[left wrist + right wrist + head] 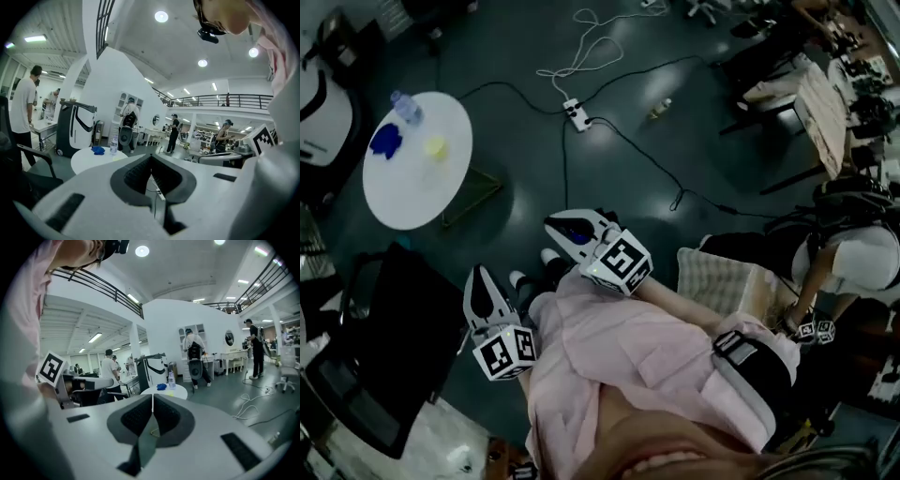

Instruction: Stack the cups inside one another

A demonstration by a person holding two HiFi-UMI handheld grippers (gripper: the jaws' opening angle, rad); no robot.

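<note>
A round white table [408, 192] stands at the upper left of the head view. On it lie a blue cup [385, 140] and a small yellow cup [437, 147], apart from each other. Both grippers are far from the table, held close to my body. My left gripper [478, 275] is shut with nothing in it, and its jaws meet in the left gripper view [151, 159]. My right gripper [555, 223] is also shut and empty, jaws together [152, 399]. The blue cup [161, 386] and the table [180, 391] show small beyond its jaws.
A water bottle [406, 107] stands on the table by the cups. A power strip [576, 114] with cables lies on the floor. A black chair [384, 347] is at my left, a woven seat [722, 281] and a person [853, 258] at my right.
</note>
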